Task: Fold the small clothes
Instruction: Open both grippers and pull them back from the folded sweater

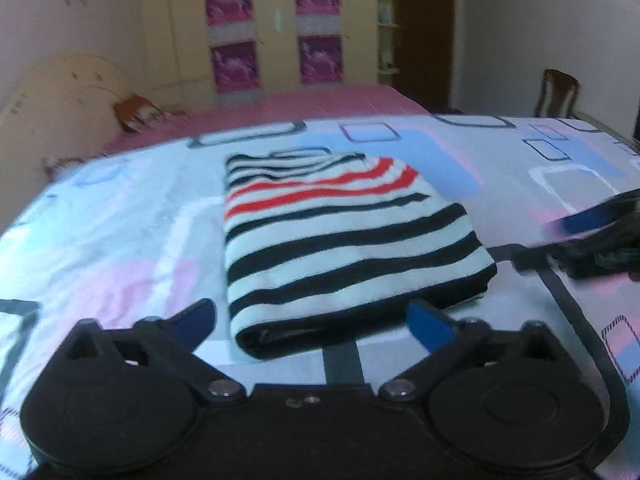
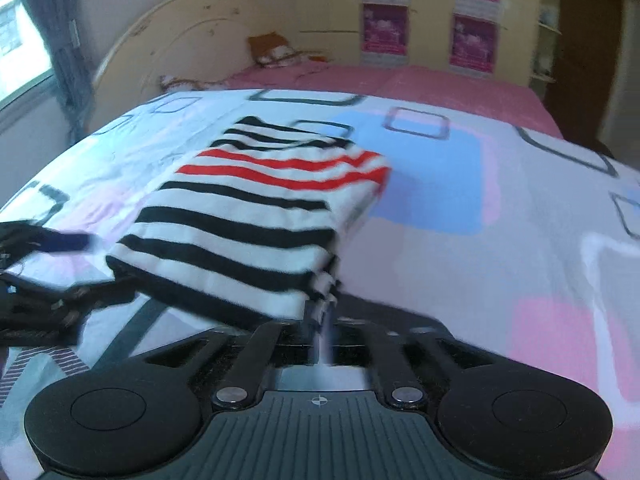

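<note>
- Landmark: striped garment (image 1: 348, 240), black/white bands with red bands at its far end, folded into a compact rectangle, lying on the patterned bedsheet (image 1: 120, 220) of the bed.
- Left of the garment: bare sheet only, pink and blue blocks, nothing else to handle.
- Left tool (image 1: 316, 324): blue-padded fingers spread wide, empty, just short of the garment's near folded edge, one finger to each side of it. No contact visible.
- Garment's near edge looks thick, several layers stacked; far end flatter, with one layer sticking out past the red bands.
- Right tool (image 2: 320, 320): fingers drawn together at the garment's near-right corner. Cloth edges sit right at the tips; looks like it's pinching that corner, but motion blur makes it hard to confirm.
- In the left wrist view the right tool shows as a blurred dark shape right of the garment, so it's moving.
- Step, as I judge it: final fold or squaring up; task near the end for this piece.
- Next move likely needs: let go of the corner without dragging layers, then press flat or slide the bundle aside. Risk: top layers shift if pulled sideways.
</note>
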Demonstrator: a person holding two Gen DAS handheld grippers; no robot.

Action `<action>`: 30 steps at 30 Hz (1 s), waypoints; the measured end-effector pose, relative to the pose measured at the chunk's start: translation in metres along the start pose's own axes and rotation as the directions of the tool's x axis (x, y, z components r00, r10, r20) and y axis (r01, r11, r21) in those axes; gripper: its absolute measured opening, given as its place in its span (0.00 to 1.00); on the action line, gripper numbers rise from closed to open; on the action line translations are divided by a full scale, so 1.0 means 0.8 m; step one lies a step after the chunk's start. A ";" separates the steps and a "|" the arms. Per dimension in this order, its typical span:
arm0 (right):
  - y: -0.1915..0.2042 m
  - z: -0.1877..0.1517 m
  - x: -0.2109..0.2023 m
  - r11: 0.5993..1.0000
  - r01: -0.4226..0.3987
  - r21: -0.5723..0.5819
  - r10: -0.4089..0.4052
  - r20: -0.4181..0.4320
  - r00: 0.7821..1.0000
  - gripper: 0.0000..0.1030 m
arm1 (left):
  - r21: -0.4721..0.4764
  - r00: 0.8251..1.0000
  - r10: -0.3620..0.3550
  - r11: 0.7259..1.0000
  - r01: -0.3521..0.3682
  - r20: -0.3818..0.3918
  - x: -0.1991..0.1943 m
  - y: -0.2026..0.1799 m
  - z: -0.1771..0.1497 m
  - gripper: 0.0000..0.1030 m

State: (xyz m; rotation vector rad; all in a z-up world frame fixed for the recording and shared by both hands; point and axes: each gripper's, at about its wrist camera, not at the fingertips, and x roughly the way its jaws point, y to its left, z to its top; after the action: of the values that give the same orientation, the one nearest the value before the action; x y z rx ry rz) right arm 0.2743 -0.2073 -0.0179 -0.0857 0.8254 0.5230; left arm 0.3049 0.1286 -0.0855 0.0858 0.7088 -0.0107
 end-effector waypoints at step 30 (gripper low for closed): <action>0.035 -0.118 -0.287 0.987 0.098 0.129 -0.121 0.178 0.977 1.00 | -0.116 0.988 0.038 0.993 -0.021 0.148 -0.251 -0.079 -0.040 1.00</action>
State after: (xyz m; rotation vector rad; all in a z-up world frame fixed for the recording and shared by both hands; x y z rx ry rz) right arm 0.0686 -0.3031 0.0867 0.0279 0.6635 0.3702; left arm 0.1288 0.0644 0.0161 -0.0140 0.5561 0.0512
